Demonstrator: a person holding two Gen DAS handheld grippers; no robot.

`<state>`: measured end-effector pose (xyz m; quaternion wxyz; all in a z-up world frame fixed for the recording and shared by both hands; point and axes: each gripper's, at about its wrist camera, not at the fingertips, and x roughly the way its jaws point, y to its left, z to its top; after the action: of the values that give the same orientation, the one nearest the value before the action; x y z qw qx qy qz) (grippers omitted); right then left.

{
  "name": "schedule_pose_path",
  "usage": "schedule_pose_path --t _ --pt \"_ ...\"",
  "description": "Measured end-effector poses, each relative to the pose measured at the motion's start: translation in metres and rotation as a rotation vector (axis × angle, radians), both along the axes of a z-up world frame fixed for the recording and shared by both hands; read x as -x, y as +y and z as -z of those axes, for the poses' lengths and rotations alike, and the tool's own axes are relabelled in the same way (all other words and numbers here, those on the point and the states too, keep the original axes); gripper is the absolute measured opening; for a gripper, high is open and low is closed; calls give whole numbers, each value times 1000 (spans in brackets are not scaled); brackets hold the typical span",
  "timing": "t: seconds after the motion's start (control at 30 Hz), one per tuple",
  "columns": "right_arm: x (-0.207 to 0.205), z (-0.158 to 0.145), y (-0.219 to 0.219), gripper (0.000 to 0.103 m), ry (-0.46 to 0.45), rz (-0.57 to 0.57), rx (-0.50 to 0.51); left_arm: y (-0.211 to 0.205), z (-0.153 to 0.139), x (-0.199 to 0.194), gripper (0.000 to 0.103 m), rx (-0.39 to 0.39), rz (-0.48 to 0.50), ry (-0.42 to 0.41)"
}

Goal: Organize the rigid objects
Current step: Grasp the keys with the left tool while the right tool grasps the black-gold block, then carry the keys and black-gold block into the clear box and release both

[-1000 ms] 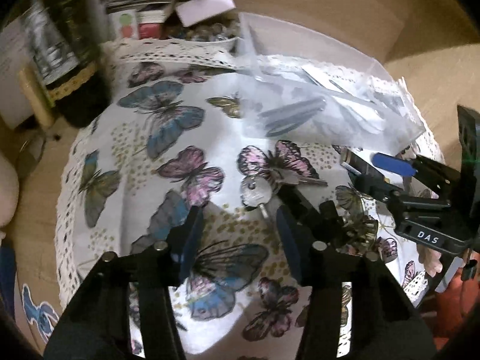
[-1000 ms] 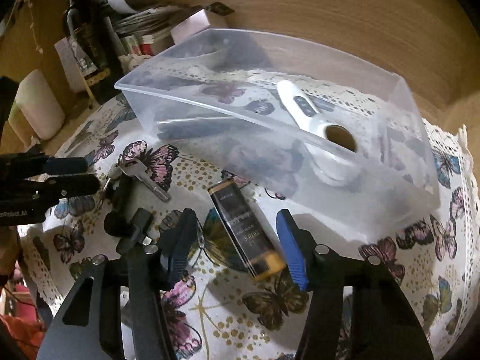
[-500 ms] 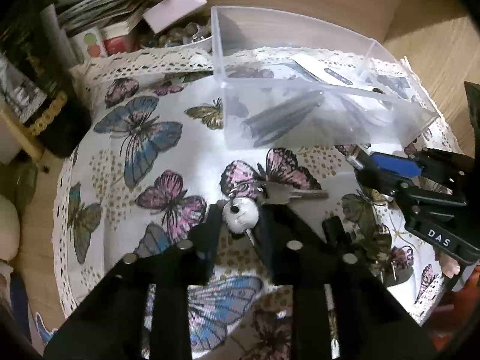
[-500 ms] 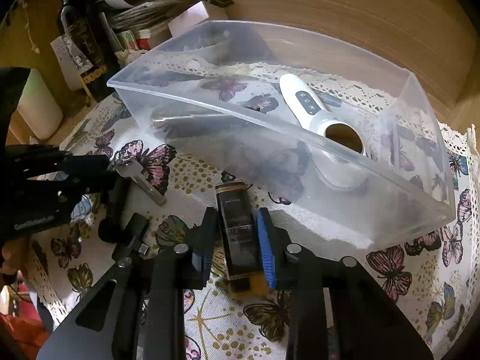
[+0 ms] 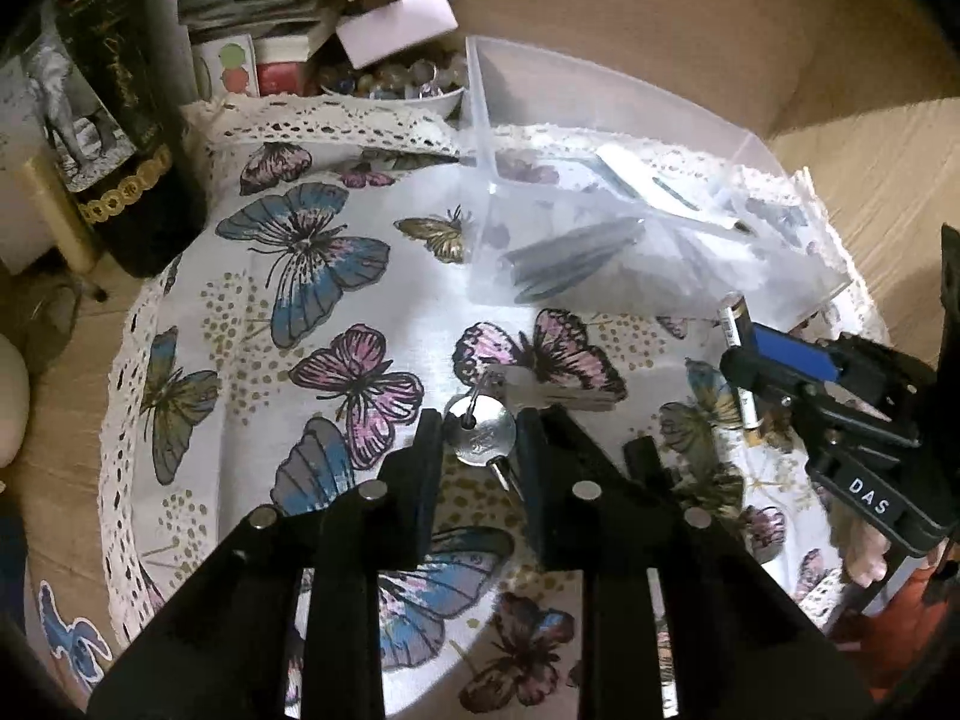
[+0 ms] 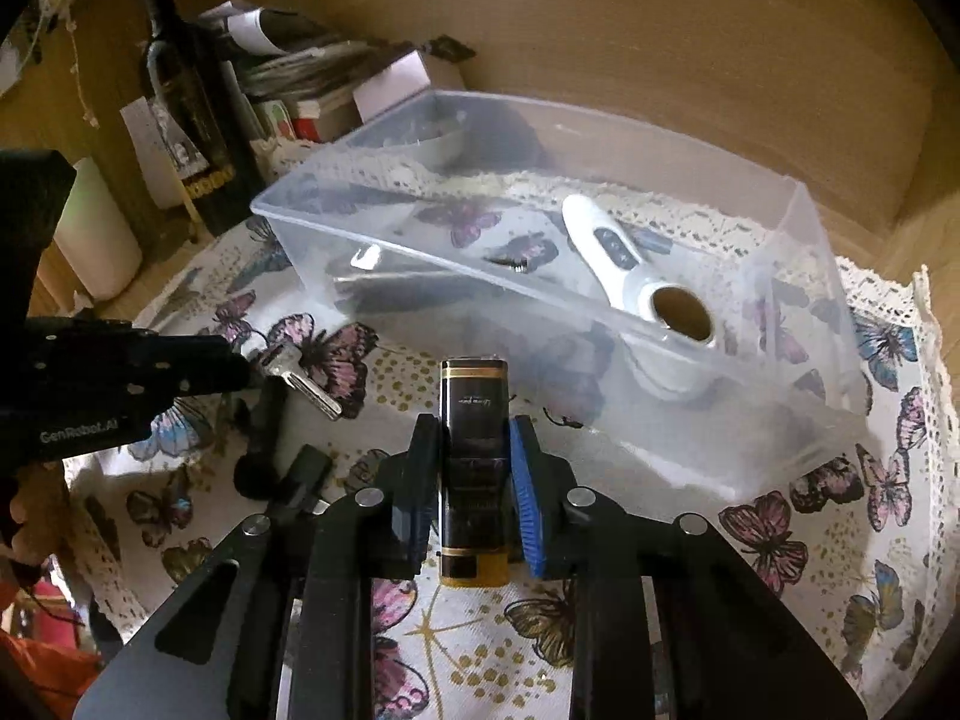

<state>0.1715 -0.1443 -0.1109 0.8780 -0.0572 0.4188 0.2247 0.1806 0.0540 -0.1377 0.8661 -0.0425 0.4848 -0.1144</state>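
My left gripper (image 5: pixel 477 441) is shut on the round silver tag of a key bunch (image 5: pixel 483 435); its key (image 5: pixel 558 393) trails on the butterfly cloth. In the right wrist view the same key (image 6: pixel 300 378) hangs at the left gripper's tip. My right gripper (image 6: pixel 474 468) is shut on a black and gold lighter (image 6: pixel 474 420) and holds it above the cloth, just in front of the clear plastic box (image 6: pixel 798 228). The box (image 5: pixel 480 90) holds a white handheld device (image 6: pixel 624 264) and dark pens (image 5: pixel 570 258). The right gripper (image 5: pixel 780 360) also shows in the left view.
A dark wine bottle (image 5: pixel 114 120), papers and a bowl of small stones (image 5: pixel 396 78) stand at the back left. Small black parts (image 6: pixel 282 456) lie on the cloth between the grippers. The round table's lace edge (image 5: pixel 126 390) runs close on the left.
Both grippers have gone from open to shut: the left closed on the key bunch tag, the right on the lighter. The lighter has lifted off the cloth toward the box.
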Motion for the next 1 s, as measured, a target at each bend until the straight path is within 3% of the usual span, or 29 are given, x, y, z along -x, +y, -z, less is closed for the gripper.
schedule_pose_path --t 0.13,0.2,0.4,0.5,0.67,0.9,1.0 --pt "5 -12 -4 22 -28 15 -23 1 -16 4 25 6 2 -50" --pt "7 -19 -6 22 -47 26 -32 1 -26 6 7 15 10 -77" --pt "10 -34 -11 22 -95 44 -47 -6 -46 11 6 -14 14 -138" --pt "12 -35 -14 22 -97 50 -45 -1 -45 12 9 -27 8 -128" --pt "11 -33 -18 22 -73 57 -59 4 -23 8 34 -14 16 -39" --pt "13 -30 -14 22 -67 43 -46 -5 6 -3 34 -47 31 43" --pt "12 -31 -17 22 -72 46 -50 -8 10 -9 35 -55 35 42"
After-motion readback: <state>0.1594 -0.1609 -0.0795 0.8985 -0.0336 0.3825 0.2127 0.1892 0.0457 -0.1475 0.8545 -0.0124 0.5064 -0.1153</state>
